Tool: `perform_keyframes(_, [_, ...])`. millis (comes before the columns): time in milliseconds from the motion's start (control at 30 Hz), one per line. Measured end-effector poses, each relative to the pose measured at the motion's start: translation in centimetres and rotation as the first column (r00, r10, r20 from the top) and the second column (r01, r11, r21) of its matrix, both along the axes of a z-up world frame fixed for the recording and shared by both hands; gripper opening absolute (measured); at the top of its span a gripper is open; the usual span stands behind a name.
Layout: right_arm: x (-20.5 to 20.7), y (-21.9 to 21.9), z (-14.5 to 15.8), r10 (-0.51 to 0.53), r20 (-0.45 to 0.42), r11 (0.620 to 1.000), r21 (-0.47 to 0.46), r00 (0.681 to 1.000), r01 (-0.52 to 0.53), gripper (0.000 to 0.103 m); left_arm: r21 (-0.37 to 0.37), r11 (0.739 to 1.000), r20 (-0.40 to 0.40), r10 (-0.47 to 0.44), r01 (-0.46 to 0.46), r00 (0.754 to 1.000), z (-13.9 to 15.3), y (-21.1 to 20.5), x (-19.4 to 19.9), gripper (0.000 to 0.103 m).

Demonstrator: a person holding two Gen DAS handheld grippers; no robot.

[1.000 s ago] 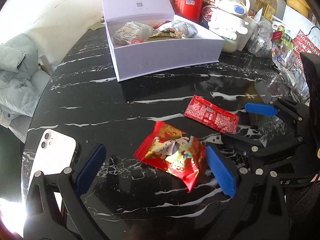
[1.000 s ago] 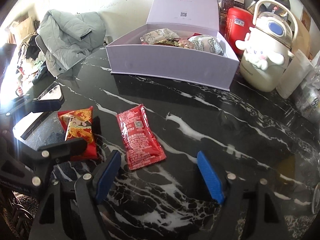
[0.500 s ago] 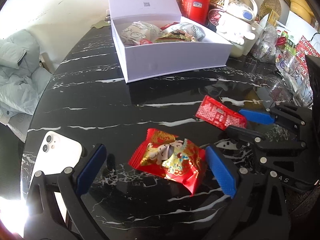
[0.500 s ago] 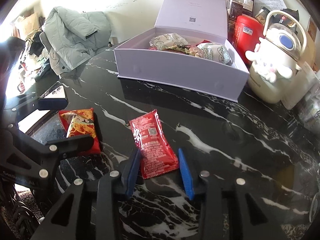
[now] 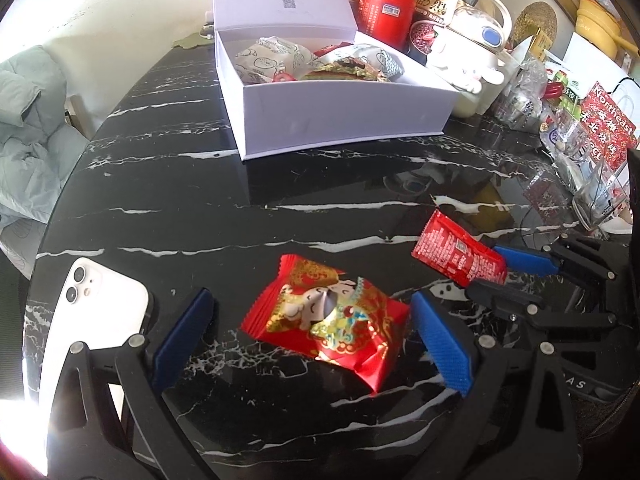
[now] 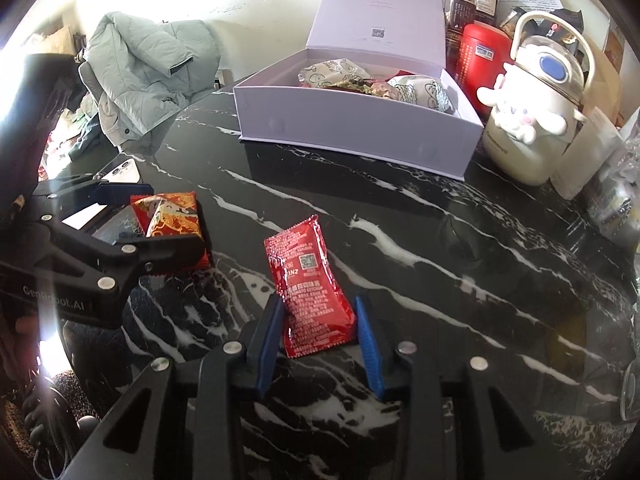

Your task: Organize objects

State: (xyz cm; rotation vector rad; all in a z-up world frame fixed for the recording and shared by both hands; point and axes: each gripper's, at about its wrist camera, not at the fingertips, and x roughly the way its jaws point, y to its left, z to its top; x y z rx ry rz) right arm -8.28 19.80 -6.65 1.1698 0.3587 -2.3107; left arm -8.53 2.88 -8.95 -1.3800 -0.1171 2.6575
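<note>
While the black marble table fills both views, a pale lilac box stands open at its far side, lid raised, with wrapped snacks inside; just right of the box are a white cartoon kettle and a red tin, and a grey-green jacket lies heaped beyond the table's left edge; a white phone lies face down near the table's near-left rim, just outside the left gripper's left finger.

Nearer the cameras, the left gripper has its jaws spread wide, and a red and gold packet lies flat on the table between them; its right corner sits just beside the right blue pad, the left pad stands clear of it, and neither pad presses on it.

Smaller still, a red sachet sits between the blue pads of the right gripper; the pads close on its near end from both sides, though the jaws are easing apart slightly; the sachet's far end tilts up off the marble in the left view, where it lies to the right of the packet and apart from it.
</note>
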Motion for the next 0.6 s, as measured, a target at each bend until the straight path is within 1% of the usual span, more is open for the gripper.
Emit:
perform_keyframes(67, [0.03, -0.09, -0.01, 0.014, 0.002, 1.000, 0.001, 1.000, -0.014, 0.043, 0.002, 1.000, -0.004, -0.005, 0.005, 1.000, -0.05, 0.10, -0.14, 0.100])
perform_keyframes(133, [0.03, -0.25, -0.05, 0.017, 0.003, 1.000, 0.006, 1.000, -0.017, 0.051, -0.005, 1.000, -0.005, -0.008, 0.008, 1.000, -0.11, 0.29, -0.27, 0.100])
perform_keyframes(200, [-0.07, -0.38, -0.11, 0.020, 0.008, 1.000, 0.004, 1.000, -0.020, 0.055, -0.006, 1.000, -0.005, -0.011, 0.011, 1.000, -0.11, 0.35, -0.30, 0.100])
perform_keyframes(367, [-0.35, -0.77, -0.16, 0.039, 0.001, 0.999, 0.001, 0.999, -0.039, 0.055, -0.002, 1.000, -0.010, -0.015, 0.015, 1.000, -0.13, 0.12, -0.22, 0.099])
perform_keyframes(600, [-0.50, -1.00, -0.21, 0.042, -0.007, 0.999, -0.005, 0.999, -0.042, 0.055, -0.011, 1.000, -0.023, -0.001, 0.001, 1.000, 0.01, -0.30, -0.18, 0.087])
